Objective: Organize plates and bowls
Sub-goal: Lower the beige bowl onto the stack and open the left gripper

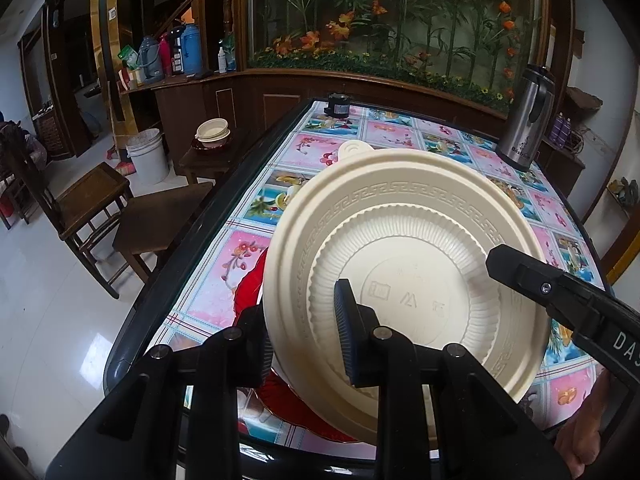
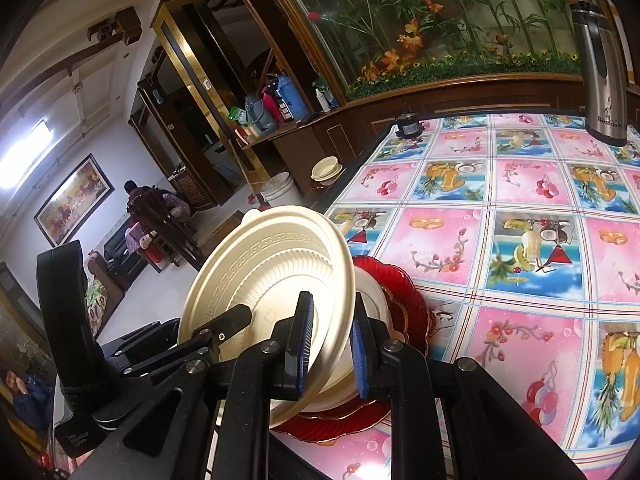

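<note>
A cream plastic plate (image 1: 404, 248) with a key-pattern rim is tilted up, its underside facing the left wrist camera. My left gripper (image 1: 304, 340) is shut on its near rim. My right gripper (image 2: 330, 344) is also closed on the same plate's (image 2: 260, 276) rim, and its fingers (image 1: 532, 276) show at the right in the left wrist view. Below lies a red scalloped plate (image 2: 404, 300) with a cream dish (image 2: 372, 300) on it, at the table's near left corner.
The table (image 2: 520, 200) has a pink and blue fruit-print cloth. A steel thermos (image 2: 600, 72) stands at the far right and a small dark jar (image 1: 338, 105) at the far edge. Stacked cream bowls (image 1: 214, 132) sit on a stool left of the table, beside wooden chairs (image 1: 92, 204).
</note>
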